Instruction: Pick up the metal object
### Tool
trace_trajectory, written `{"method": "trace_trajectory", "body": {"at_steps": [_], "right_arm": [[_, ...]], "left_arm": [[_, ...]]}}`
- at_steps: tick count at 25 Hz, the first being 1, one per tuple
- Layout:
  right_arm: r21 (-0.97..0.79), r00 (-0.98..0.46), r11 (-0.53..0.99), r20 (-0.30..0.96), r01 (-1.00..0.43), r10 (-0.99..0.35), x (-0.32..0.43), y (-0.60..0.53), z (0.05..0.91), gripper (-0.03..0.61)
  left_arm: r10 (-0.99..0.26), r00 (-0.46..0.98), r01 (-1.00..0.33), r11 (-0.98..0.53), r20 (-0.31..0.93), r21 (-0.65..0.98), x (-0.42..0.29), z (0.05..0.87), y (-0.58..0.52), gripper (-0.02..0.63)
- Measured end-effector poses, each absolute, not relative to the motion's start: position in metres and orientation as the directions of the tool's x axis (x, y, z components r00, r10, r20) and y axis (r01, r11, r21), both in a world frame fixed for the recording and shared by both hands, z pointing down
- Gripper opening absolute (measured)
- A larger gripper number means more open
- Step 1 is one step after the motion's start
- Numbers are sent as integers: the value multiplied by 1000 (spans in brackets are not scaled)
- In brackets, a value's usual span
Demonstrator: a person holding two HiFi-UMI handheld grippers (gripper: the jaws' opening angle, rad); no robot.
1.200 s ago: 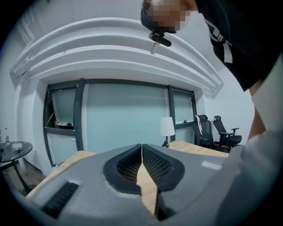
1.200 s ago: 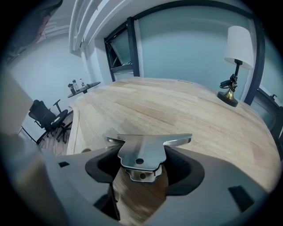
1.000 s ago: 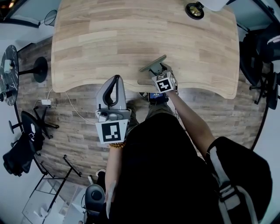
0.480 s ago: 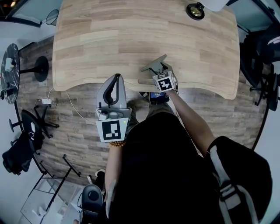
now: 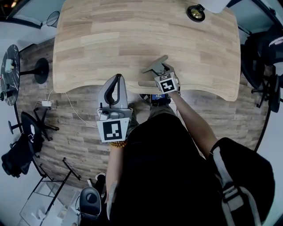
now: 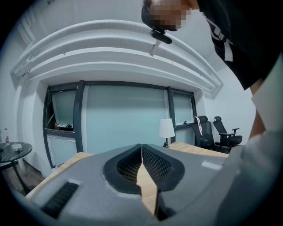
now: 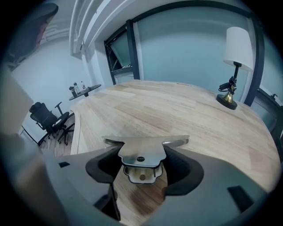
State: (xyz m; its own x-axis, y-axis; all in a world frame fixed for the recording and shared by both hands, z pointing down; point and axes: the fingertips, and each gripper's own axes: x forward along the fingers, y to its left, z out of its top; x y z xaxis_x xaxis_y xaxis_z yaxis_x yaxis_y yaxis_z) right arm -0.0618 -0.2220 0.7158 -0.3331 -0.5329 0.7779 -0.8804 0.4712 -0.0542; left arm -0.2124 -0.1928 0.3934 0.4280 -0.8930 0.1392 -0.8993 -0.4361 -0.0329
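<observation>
There's just one metal object (image 7: 142,152) here, and the right gripper (image 7: 143,167) has it. Its two jaws are clamped on the sides of the narrow part, while the wide flat top sticks out past the tips. It's a shiny plate with one small dark dot in the middle and a folded bit underneath with a round hole in it. From the head view, the piece (image 5: 154,65) sits tilted over the near edge of the wooden table (image 5: 132,35). It looks lifted off the wood, with a dark shadow on the tabletop just under the gripper.

The left gripper (image 6: 141,152) has nothing in it. Its two jaws are pressed together at the tips, with only a thin line between them. In the head view it hangs just in front of the table's near edge, over the plank floor, well left of the other one.

On the table there's one lamp (image 5: 196,12), way off at the far right corner. The left gripper view also shows two black office chairs (image 6: 201,130) off to the right.
</observation>
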Motion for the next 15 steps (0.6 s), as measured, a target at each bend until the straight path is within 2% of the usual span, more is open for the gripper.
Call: {"method": "trace_trajectory", "body": {"at_steps": [15], "right_arm": [[-26,-339,502,768,-864,-543,-61,-230,703,285]], "left_arm": [[-893,430,-898,-438,132,-37,-209,392,-201,20]]}}
